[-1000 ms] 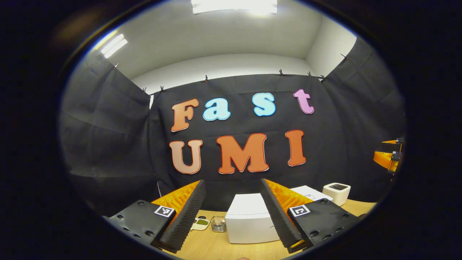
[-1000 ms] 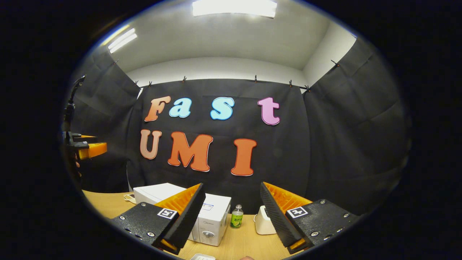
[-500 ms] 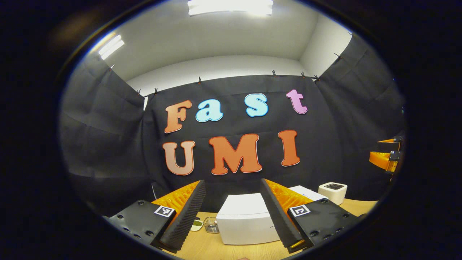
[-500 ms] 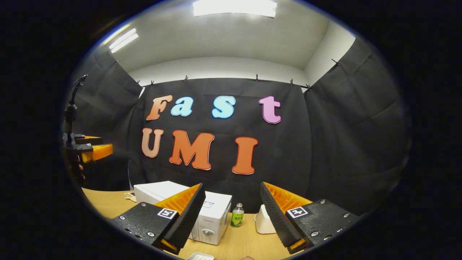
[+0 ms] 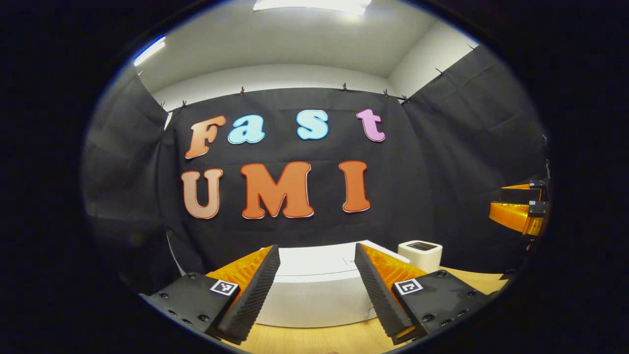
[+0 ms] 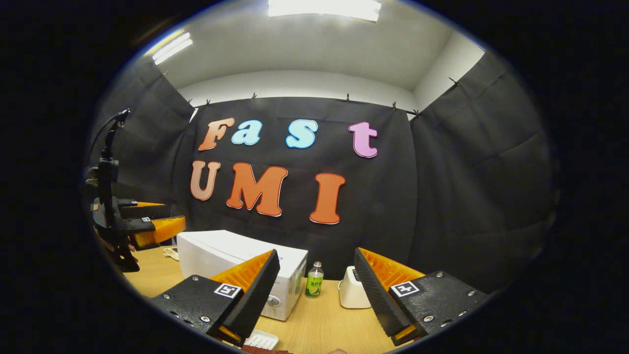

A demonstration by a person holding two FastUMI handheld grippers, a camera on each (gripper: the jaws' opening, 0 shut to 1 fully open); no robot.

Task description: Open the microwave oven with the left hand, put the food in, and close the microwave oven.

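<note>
The white microwave (image 5: 314,290) stands on the wooden table, close ahead of my left gripper (image 5: 317,295), which is open with nothing between its fingers. In the right gripper view the microwave (image 6: 231,255) sits left of centre, its front corner with a knob partly hidden behind my finger. My right gripper (image 6: 317,297) is open and holds nothing. A white ribbed dish (image 6: 260,339) lies at the table's near edge below it. The left gripper (image 6: 147,228) hovers at the far left, beside the microwave. The right gripper (image 5: 518,211) hangs at the far right of the left gripper view.
A green bottle (image 6: 313,285) stands just right of the microwave, with a small white appliance (image 6: 353,293) beside it. That appliance (image 5: 420,253) also sits right of the microwave in the left gripper view. A black stand (image 6: 110,187) rises at the left.
Both grippers have moved toward the microwave, which now looms larger, most of all in the left gripper view. The small items left of it have dropped from sight there. Both grippers stay open.
</note>
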